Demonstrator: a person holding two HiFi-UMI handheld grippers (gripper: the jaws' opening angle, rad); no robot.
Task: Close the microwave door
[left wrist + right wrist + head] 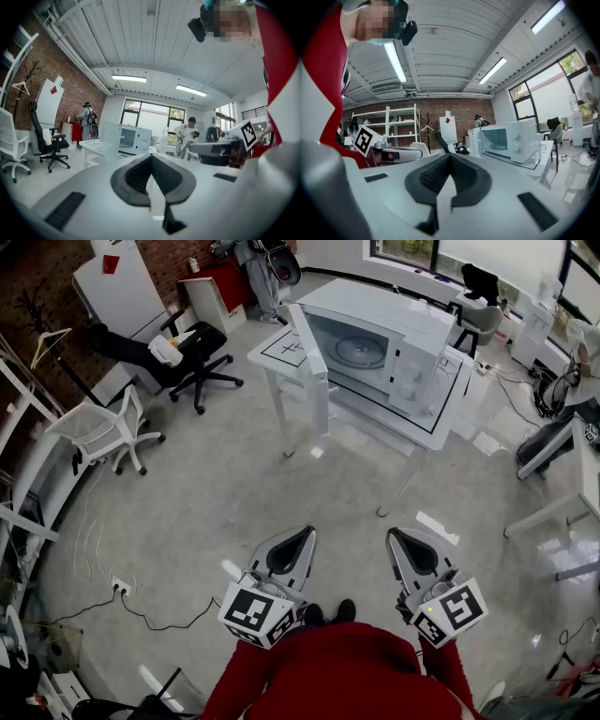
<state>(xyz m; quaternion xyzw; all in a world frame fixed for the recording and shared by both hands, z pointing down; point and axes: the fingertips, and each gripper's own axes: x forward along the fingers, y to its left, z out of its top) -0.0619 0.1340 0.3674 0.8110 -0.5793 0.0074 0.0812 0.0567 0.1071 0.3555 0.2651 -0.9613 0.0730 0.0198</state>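
The white microwave (389,348) stands on a white table (281,354) across the room, and its door (309,341) is swung open to the left. Low in the head view, far from the microwave, are my left gripper (309,532) and right gripper (394,535), both shut and holding nothing. In the left gripper view the microwave (135,139) and its open door (110,136) are small beyond the shut left gripper (151,157). In the right gripper view the microwave (511,138) and its door (476,139) lie to the right past the shut right gripper (450,157).
A black office chair (192,357) and a white chair (108,427) stand to the left. Cables (141,610) trail over the floor at lower left. Another white table (577,488) is at the right. A person (258,268) stands behind the microwave table. Grey floor lies between me and the microwave.
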